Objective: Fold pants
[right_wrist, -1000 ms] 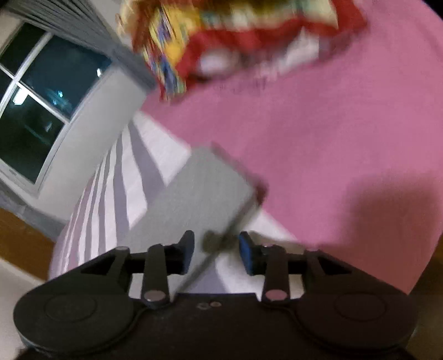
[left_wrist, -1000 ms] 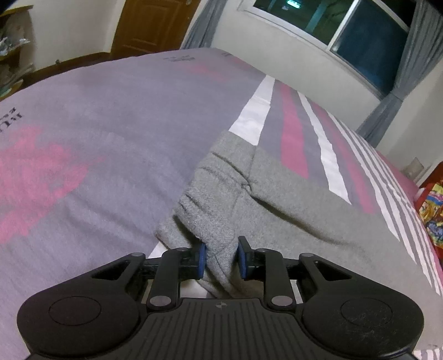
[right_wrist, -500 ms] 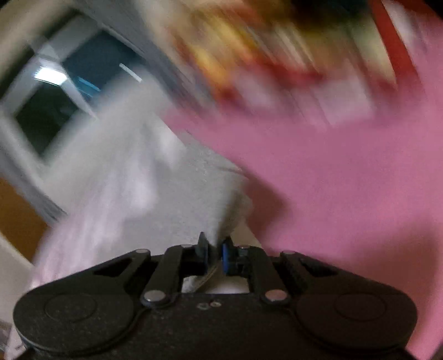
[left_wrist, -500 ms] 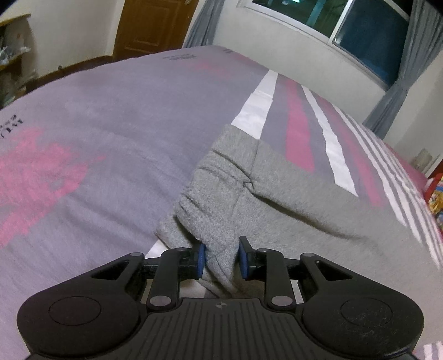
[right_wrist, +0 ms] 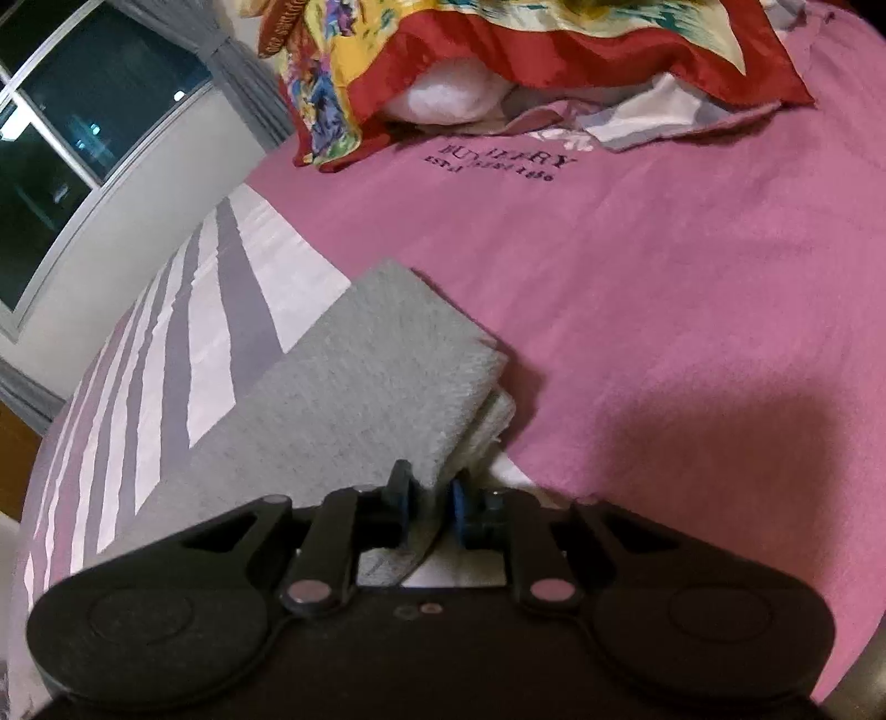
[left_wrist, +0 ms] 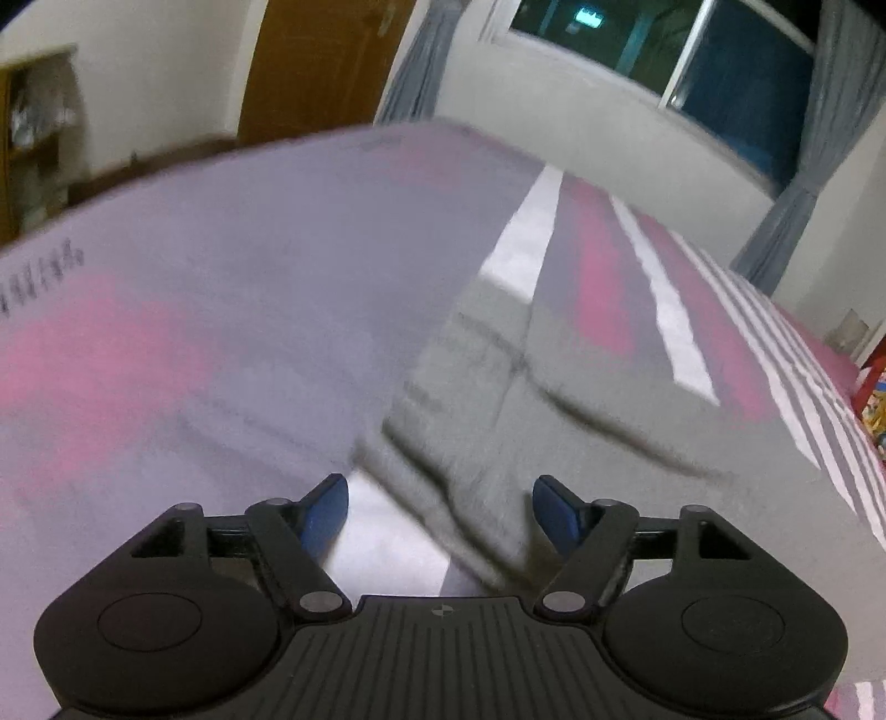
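Grey sweatpants [left_wrist: 554,421] lie folded lengthwise on the bed cover [left_wrist: 221,310]. Their gathered waist end reaches in between the fingers of my left gripper [left_wrist: 440,493]. Its jaws are opening and stand wide, and the blue pads are clear of the cloth. In the right wrist view the leg end of the pants [right_wrist: 360,376] lies flat, two layers thick, on the pink part of the cover [right_wrist: 664,304]. My right gripper [right_wrist: 429,493] pinches the near corner of that leg end. Its jaws are just starting to open, with cloth still between the pads.
A pillow in a red and yellow printed case [right_wrist: 498,50] lies at the head of the bed, beyond the leg end. A window [left_wrist: 720,72] with grey curtains is on the far wall. A wooden door [left_wrist: 315,61] and a shelf [left_wrist: 33,127] stand past the bed's far edge.
The left jaws have swung wide apart and let go of the waist end. The right jaws closed on the corner of the leg end and shifted a little with it.
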A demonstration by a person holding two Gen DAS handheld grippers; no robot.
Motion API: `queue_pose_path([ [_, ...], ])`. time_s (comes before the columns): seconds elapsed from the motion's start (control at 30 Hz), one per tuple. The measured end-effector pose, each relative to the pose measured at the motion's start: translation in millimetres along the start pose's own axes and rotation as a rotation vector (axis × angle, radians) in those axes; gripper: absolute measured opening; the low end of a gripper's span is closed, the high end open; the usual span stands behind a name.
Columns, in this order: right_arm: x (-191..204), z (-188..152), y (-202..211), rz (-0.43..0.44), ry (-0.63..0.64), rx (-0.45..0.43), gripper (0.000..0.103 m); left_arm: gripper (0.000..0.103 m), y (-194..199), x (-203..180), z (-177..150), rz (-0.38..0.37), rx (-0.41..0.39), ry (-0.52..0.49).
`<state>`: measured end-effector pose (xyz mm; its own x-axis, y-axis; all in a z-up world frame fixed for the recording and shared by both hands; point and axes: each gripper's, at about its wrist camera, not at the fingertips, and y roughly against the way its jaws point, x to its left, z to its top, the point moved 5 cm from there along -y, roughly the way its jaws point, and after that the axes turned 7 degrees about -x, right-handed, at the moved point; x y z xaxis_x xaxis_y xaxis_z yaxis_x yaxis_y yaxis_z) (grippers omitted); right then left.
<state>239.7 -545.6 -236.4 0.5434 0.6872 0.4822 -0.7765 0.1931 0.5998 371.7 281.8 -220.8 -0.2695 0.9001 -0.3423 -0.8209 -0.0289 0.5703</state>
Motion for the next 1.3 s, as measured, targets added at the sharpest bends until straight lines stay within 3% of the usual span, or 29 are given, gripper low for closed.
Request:
queue_pose_path([
  [0.1, -3.8, -1.8, 4.3, 0.010, -0.044, -0.002, 0.016, 0.073, 0.4, -2.3, -3.8, -0.038, -0.022, 0.014],
  [0.2, -5.5, -0.5, 15.8, -0.004, -0.052, -0.011, 0.021, 0.072, 8.3, -2.4, -1.6, 0.007, -0.060, -0.004],
  [0.27, -5.7, 5.0, 40.0, -0.092, 0.002, -0.114, 0.030, 0.072, 27.3, -2.0, 6.9, 0.053, -0.147, -0.001],
  [0.33, 8.1, 7.0, 64.8, -0.151, 0.121, -0.238, 0.035, 0.072, 42.3, -17.2, 15.3, 0.030, -0.210, -0.047],
  [0.37, 22.9, 3.0, 68.8, -0.117, 0.177, -0.257, 0.031, 0.072, 42.2, -34.1, 16.5, -0.019, -0.219, -0.085],
  [0.4, 47.7, -6.3, 63.7, -0.029, 0.236, -0.221, 0.027, 0.072, 35.0, -53.8, 15.3, -0.073, -0.191, -0.111],
  [0.43, 78.4, -21.5, 51.9, 0.060, 0.298, -0.150, 0.025, 0.073, 21.1, -81.5, 11.3, -0.143, -0.130, -0.139],
  [0.53, 181.1, -90.6, 18.6, 0.307, 0.516, 0.030, 0.021, 0.073, -7.8, -168.4, -7.9, -0.315, -0.059, -0.239],
  [0.6, 237.8, -139.6, -2.4, 0.471, 0.567, 0.188, 0.022, 0.073, -28.4, -225.3, -29.3, -0.441, 0.035, -0.280],
  [0.67, 279.2, -180.2, -20.7, 0.557, 0.628, 0.296, 0.026, 0.073, -48.3, -268.6, -54.5, -0.489, 0.134, -0.338],
  [0.73, 298.5, -198.0, -32.4, 0.570, 0.686, 0.297, 0.027, 0.073, -62.6, -286.3, -69.5, -0.448, 0.129, -0.442],
  [0.8, 286.8, -181.9, -43.9, 0.530, 0.655, 0.274, 0.015, 0.073, -71.8, -277.1, -65.0, -0.410, 0.109, -0.456],
  [0.83, 271.6, -164.9, -48.7, 0.505, 0.604, 0.267, 0.015, 0.073, -73.8, -264.6, -56.9, -0.406, 0.106, -0.422],
  [0.93, 203.0, -98.1, -53.7, 0.359, 0.483, 0.135, 0.014, 0.072, -78.0, -211.7, -29.4, -0.341, 0.088, -0.337],
  [1.0, 157.8, -62.1, -54.4, 0.295, 0.391, 0.092, 0.000, 0.072, -78.5, -178.6, -17.1, -0.303, 0.069, -0.294],
  [1.13, 90.2, -13.2, -46.7, 0.140, 0.276, -0.015, 0.000, 0.072, -76.9, -120.6, 0.6, -0.176, 0.017, -0.259],
  [1.17, 89.1, -10.7, -46.3, 0.133, 0.261, -0.006, 0.000, 0.072, -75.0, -112.7, 3.2, -0.169, 0.026, -0.217],
  [1.23, 120.4, -16.1, -37.3, 0.097, 0.333, -0.045, 0.014, 0.073, -74.5, -120.3, 11.5, -0.152, -0.002, -0.195],
  [1.27, 146.4, -25.2, -33.6, 0.146, 0.382, -0.064, 0.021, 0.073, -74.8, -136.2, 13.5, -0.161, -0.020, -0.215],
  [1.3, 178.0, -39.4, -34.3, 0.225, 0.423, -0.044, 0.022, 0.073, -76.8, -152.6, 13.2, -0.191, -0.026, -0.221],
])
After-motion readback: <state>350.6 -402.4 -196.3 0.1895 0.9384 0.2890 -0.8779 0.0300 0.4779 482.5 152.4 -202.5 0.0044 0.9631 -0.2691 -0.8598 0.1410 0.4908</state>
